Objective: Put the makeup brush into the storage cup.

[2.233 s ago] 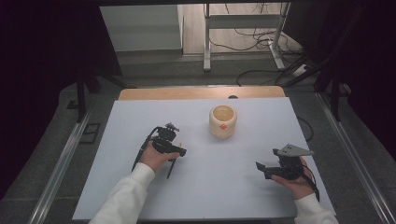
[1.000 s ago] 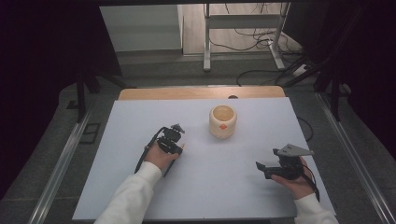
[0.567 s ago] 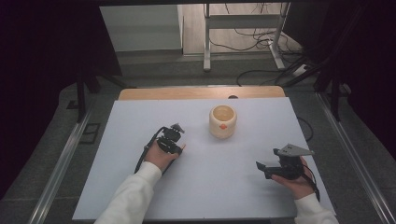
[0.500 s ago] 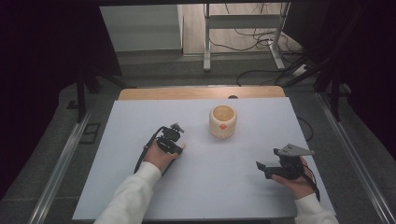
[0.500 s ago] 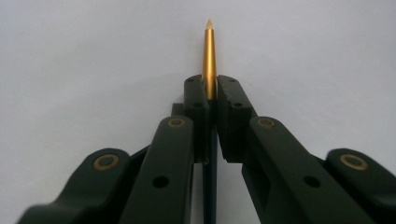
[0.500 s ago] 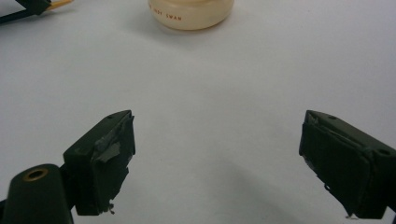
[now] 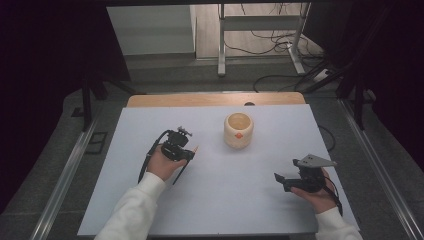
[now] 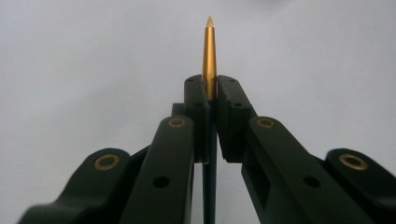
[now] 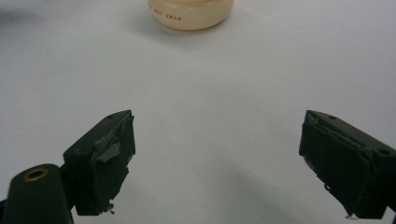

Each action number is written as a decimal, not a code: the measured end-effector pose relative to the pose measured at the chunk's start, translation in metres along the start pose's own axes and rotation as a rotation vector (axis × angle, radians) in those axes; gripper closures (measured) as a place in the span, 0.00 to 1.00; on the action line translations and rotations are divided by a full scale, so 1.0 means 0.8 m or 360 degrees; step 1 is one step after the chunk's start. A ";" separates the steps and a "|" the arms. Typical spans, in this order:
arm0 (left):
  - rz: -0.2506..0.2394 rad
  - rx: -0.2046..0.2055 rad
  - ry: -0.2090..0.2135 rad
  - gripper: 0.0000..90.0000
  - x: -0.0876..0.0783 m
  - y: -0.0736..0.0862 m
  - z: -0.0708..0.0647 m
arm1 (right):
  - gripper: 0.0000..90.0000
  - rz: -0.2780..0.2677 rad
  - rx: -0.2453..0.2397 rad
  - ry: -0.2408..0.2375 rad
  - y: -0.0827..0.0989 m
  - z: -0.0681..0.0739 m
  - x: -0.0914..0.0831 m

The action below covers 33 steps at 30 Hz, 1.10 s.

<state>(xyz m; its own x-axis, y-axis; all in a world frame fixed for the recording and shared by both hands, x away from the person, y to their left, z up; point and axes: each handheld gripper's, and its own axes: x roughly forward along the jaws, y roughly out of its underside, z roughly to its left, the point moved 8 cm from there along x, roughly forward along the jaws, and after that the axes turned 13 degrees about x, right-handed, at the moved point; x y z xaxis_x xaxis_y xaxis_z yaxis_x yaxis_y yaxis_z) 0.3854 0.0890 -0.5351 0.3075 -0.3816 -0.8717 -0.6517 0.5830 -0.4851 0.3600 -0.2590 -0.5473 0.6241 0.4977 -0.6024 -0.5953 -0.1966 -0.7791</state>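
Note:
My left gripper (image 7: 189,152) (image 8: 210,88) is shut on a thin orange pencil-like stick (image 8: 209,56) whose pointed tip juts out past the jaws; in the high view the stick (image 7: 195,149) shows as a small orange tip just left of the cup. A cream cup (image 7: 238,130) with an orange mark stands at the table's middle back, and its base (image 9: 190,11) shows at the top of the right gripper view. My right gripper (image 7: 278,179) (image 9: 215,163) rests at the near right, jaws wide apart with nothing between them.
A white table top (image 7: 225,200) spreads under both hands, with a wooden strip (image 7: 215,99) along its far edge. Metal rails run down both sides. Cables and a desk frame (image 7: 260,22) lie on the floor beyond.
The left hand shifted toward the cup about two seconds ago, then lifted slightly with the orange stick in its jaws. The right hand and the cup have stayed put.

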 end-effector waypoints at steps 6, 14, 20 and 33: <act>-0.0026 0.0018 0.0004 0.93 -0.009 0.002 0.002 | 0.12 0.0001 0.0000 0.0001 0.000 0.000 0.000; -0.0079 0.0019 0.0012 0.93 -0.022 0.004 0.003 | 0.12 0.0002 0.0000 0.0001 0.000 0.000 0.000; -0.0101 0.0025 0.0025 0.93 -0.026 0.007 0.002 | 0.12 0.0003 0.0000 0.0002 0.000 0.000 0.000; -0.0158 -0.0010 0.0030 0.93 -0.035 0.013 0.009 | 0.12 0.0004 -0.0002 0.0003 0.000 0.000 0.000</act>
<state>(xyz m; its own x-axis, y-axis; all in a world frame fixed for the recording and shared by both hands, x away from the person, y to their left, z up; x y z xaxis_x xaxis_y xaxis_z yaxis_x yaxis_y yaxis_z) 0.3748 0.1106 -0.5164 0.3576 -0.4506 -0.8180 -0.6231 0.5373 -0.5683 0.3600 -0.2588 -0.5476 0.6236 0.4955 -0.6046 -0.5962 -0.1988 -0.7778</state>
